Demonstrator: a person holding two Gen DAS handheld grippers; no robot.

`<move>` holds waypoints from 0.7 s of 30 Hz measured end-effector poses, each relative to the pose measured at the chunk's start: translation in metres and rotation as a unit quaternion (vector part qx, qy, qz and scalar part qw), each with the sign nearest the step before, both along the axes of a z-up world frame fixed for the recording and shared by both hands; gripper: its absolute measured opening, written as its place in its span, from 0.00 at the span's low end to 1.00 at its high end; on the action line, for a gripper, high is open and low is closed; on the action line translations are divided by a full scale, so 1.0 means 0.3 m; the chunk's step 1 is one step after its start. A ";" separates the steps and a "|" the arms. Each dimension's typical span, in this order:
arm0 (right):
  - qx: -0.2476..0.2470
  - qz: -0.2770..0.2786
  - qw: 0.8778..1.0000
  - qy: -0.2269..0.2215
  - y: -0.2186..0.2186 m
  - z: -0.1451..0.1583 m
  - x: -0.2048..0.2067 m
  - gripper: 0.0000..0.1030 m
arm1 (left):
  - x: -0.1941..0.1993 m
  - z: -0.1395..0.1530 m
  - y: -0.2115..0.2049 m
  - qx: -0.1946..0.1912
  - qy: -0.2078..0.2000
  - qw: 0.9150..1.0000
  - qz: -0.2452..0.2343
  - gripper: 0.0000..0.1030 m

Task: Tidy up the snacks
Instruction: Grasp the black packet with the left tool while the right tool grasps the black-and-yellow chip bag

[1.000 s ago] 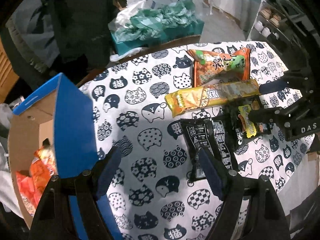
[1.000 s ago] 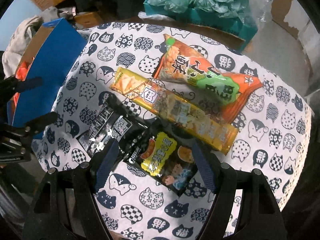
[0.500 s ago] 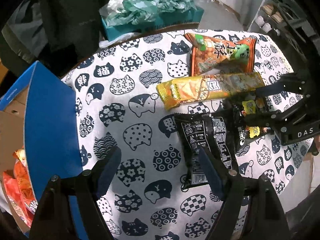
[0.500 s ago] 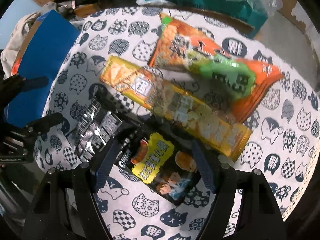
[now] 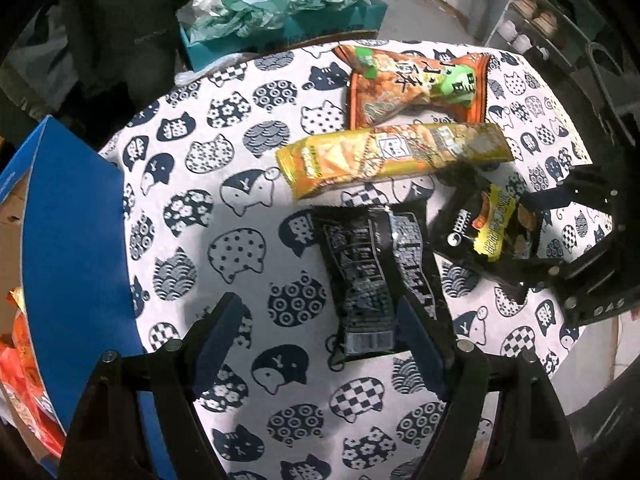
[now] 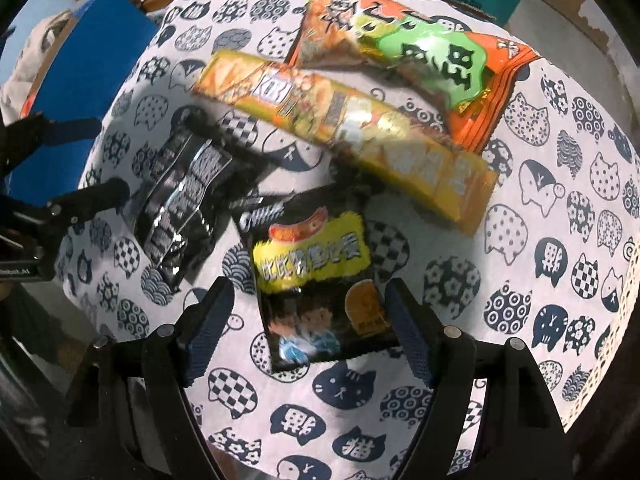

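Several snack packs lie on a cat-print tablecloth. A black-and-yellow pack lies between the open jaws of my right gripper; it also shows in the left wrist view. A black foil pack lies just ahead of my open left gripper, near its right finger; it also shows in the right wrist view. A long yellow cracker pack and an orange-green bag lie farther back.
A blue-sided cardboard box holding orange snack bags stands at the table's left edge. A teal box with green plastic sits beyond the table. A shelf stands at far right.
Both grippers have moved forward and lower toward the packs. The black-and-yellow pack now sits between my right gripper's fingers. The blue box has slid toward the left edge of the left view.
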State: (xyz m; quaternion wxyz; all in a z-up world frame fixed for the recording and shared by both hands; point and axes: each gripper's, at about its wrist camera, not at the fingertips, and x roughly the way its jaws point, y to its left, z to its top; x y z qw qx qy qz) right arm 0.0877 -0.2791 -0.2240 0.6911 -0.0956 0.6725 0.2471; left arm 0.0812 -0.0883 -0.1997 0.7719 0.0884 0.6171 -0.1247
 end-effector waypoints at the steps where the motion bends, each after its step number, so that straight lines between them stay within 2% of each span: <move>1: -0.004 0.001 1.000 -0.003 0.010 -0.004 -0.006 0.75 | -0.005 -0.004 -0.005 -0.002 0.004 1.000 -0.001 0.79; 8: -0.035 -0.003 0.999 -0.025 0.101 -0.053 -0.025 0.75 | -0.039 -0.030 -0.039 0.006 0.011 1.000 -0.013 0.79; 11: -0.064 0.005 0.997 -0.042 0.140 -0.086 -0.040 0.75 | -0.042 -0.040 -0.041 0.001 0.018 1.000 -0.011 0.79; 14: -0.068 0.005 0.997 -0.047 0.170 -0.105 -0.059 0.75 | -0.039 -0.048 -0.049 -0.008 0.026 1.000 -0.007 0.79; 15: -0.069 0.004 0.996 -0.049 0.168 -0.106 -0.064 0.73 | -0.039 -0.050 -0.050 -0.010 0.028 1.000 -0.004 0.79; 17: -0.061 -0.003 0.997 -0.048 0.134 -0.106 -0.074 0.60 | -0.035 -0.056 -0.053 -0.029 0.037 0.999 0.010 0.79; 21: -0.042 -0.022 0.998 -0.046 0.098 -0.093 -0.078 0.58 | -0.030 -0.066 -0.077 -0.050 0.054 0.997 0.027 0.79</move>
